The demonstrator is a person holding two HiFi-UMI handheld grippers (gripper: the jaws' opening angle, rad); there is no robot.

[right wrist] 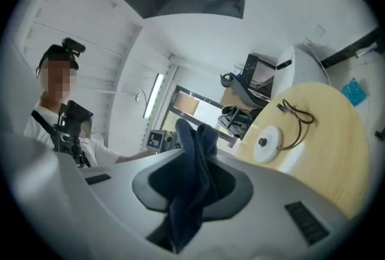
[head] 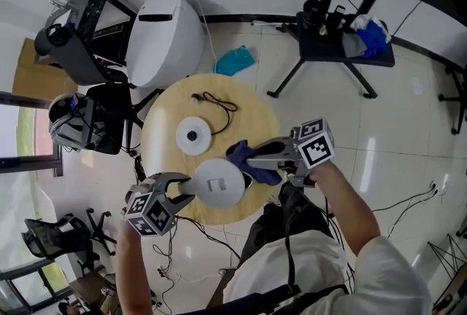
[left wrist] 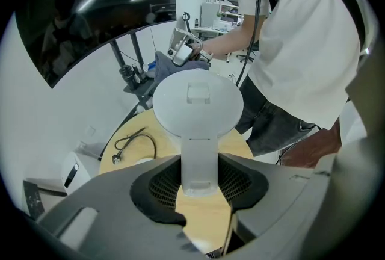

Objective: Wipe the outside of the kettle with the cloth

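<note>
Nearest the camera, the left gripper points steeply down at the near edge of the round table. Its jaws are closed partway onto the white handle of the kettle, with a pad pressing on either side. The kettle stands upright just inside that near edge, braced by this grip.

At the kettle's right side the right gripper lies about level. Its jaws are clamped on a bunched dark blue cloth, which sticks out past the tips and hangs in folds. In the head view the cloth overlaps the kettle's right flank, but I cannot tell whether it touches the wall or sits just off it. The right gripper view shows no kettle ahead of the cloth.

By my reading, the wiping step is in hand: the cloth is gripped and the kettle is steadied. The next move calls for laying the cloth flat against the side wall and sweeping it round with light pressure. Meanwhile the left grip must hold firm so the kettle neither slides nor tips over the near edge.

Farther in, near the table's middle, the white power base lies apart from the kettle. Its black cord loops toward the far edge.
</note>
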